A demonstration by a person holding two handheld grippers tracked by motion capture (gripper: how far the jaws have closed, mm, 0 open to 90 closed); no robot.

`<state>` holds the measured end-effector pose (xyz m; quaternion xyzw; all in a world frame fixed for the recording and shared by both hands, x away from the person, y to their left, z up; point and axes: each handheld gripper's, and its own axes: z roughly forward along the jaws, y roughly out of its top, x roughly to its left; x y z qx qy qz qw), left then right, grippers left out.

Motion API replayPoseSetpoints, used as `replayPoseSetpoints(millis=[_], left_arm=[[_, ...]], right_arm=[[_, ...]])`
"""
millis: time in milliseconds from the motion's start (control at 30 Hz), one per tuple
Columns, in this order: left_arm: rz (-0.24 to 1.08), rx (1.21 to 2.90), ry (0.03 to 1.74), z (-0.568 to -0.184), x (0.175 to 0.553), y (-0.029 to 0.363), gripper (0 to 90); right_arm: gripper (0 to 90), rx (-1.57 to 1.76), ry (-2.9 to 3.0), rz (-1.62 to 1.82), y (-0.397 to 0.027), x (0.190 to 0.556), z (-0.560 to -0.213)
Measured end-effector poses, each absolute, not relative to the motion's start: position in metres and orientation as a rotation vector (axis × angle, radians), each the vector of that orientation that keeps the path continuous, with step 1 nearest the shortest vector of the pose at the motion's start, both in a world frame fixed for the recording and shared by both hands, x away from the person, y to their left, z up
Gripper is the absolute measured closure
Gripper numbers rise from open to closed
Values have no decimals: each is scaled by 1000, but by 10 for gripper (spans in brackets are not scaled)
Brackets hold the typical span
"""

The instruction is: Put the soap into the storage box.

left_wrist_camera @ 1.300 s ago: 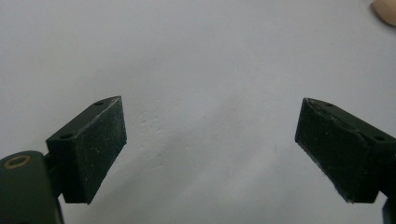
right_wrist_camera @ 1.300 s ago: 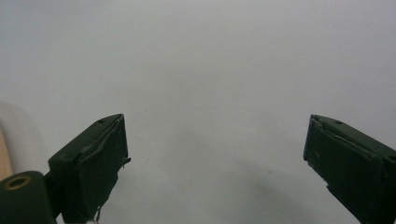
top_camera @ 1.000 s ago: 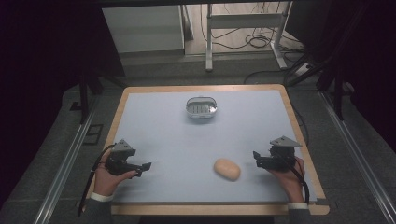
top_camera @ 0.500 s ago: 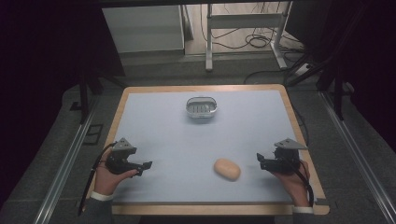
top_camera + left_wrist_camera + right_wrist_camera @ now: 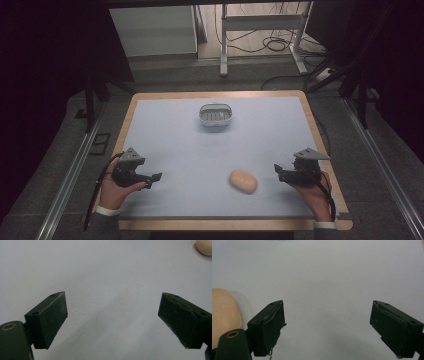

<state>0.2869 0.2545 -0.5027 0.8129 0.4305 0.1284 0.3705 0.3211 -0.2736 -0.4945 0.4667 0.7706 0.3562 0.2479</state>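
In the high view the right gripper (image 5: 279, 173) sits at the lower right of the frame, held in the person's right hand (image 5: 312, 192) low over the pale blue table (image 5: 175, 150), with its tips pointing toward the frame's left. Its jaws have just been closing a little, yet they stand well spread, with nothing between them but bare table. The bread roll (image 5: 243, 181), a tan oval, lies on the table in the lower middle of the frame, near those tips but apart from them; in the right gripper view it appears at the left edge (image 5: 223, 315), outside the left jaw. The left gripper (image 5: 154, 177) is at the lower left, held in the left hand (image 5: 116, 191), jaws spread wide over bare table, the roll far off at the upper right corner of its own view (image 5: 205, 246). A small metal basket (image 5: 216, 115) stands at the upper middle of the table, well apart from both tools.
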Motion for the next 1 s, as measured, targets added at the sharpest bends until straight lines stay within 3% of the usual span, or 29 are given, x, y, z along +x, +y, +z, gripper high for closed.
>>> replayPoseSetpoints(millis=[1000], left_arm=[[305,2090,1090,-506,289,253,89]], right_arm=[[138,1090,2374,851,-223,321,-449]])
